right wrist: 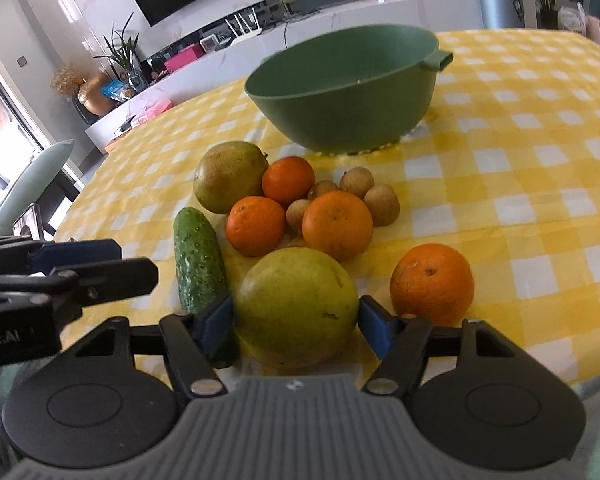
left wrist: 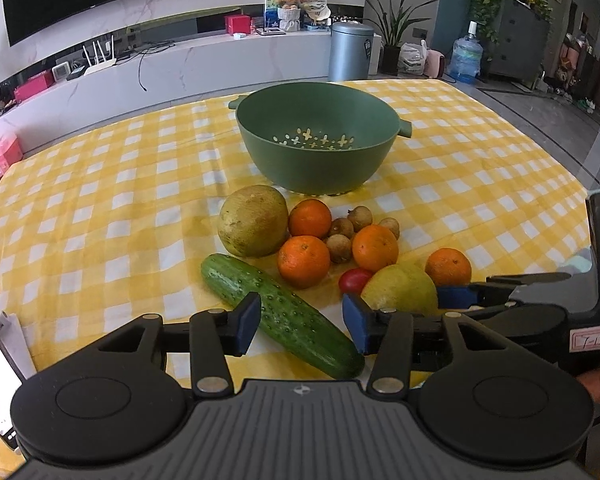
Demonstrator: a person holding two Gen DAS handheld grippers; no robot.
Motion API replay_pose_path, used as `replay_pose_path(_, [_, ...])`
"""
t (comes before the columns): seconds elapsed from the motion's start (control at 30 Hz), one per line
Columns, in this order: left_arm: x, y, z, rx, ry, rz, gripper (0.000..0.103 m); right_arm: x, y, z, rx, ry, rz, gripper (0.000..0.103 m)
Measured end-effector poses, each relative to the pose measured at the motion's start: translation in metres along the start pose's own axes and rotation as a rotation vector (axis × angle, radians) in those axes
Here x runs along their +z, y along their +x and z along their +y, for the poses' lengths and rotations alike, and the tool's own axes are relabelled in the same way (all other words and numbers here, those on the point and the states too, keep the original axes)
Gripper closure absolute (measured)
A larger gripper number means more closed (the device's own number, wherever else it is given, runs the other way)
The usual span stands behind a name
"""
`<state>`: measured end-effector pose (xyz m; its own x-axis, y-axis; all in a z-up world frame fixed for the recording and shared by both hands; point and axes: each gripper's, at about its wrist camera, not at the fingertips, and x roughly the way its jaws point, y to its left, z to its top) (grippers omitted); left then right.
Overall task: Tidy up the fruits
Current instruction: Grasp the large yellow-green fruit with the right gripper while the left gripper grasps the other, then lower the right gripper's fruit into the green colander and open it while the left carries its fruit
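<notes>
On the yellow checked cloth lie a cucumber [left wrist: 288,320], a big brownish-green fruit [left wrist: 253,221], several oranges [left wrist: 304,261], small brown longans [left wrist: 340,248], a red tomato [left wrist: 354,280] and a yellow-green pear [right wrist: 296,304]. Behind them stands an empty green colander bowl [left wrist: 320,172]. My left gripper [left wrist: 303,324] is open and straddles the cucumber's near half. My right gripper [right wrist: 296,320] has its blue pads [right wrist: 220,320] against both sides of the pear, which rests on the cloth. One orange [right wrist: 432,284] sits just right of that gripper.
The cloth-covered table [left wrist: 100,184] ends at the far side before a white TV cabinet [left wrist: 204,64] and a grey bin [left wrist: 350,50]. A phone [right wrist: 30,220] stands at the table's left edge, beside a green chair [right wrist: 32,176].
</notes>
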<state>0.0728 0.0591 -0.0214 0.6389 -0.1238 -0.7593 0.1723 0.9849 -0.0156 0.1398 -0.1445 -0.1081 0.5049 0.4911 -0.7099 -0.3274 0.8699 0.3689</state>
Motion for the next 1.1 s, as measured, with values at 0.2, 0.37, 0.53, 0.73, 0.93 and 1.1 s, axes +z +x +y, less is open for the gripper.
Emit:
replay_pose_path(0.2, [0.006, 0.009, 0.006, -0.003, -0.002, 0.018, 0.046, 0.000, 0.004, -0.003, 0.016, 0.015, 0.012, 0.038])
replay_pose_path(0.37, [0.020, 0.017, 0.015, -0.001, -0.010, 0.020, 0.037, 0.002, -0.005, -0.005, 0.013, 0.009, -0.007, 0.039])
replay_pose_path(0.53, [0.041, 0.033, 0.028, -0.013, -0.033, 0.035, 0.031, 0.011, -0.022, -0.002, 0.018, -0.031, -0.078, 0.039])
replay_pose_path(0.73, [0.063, 0.068, 0.046, -0.052, -0.029, 0.069, 0.024, 0.038, -0.040, -0.002, 0.040, -0.081, -0.167, 0.039])
replay_pose_path(0.93, [0.065, 0.099, 0.068, -0.091, -0.105, 0.109, 0.024, 0.086, -0.042, -0.006, 0.035, -0.164, -0.243, 0.039])
replay_pose_path(1.1, [0.065, 0.109, 0.076, -0.135, -0.163, 0.127, 0.023, 0.139, -0.019, -0.014, 0.033, -0.184, -0.216, 0.039])
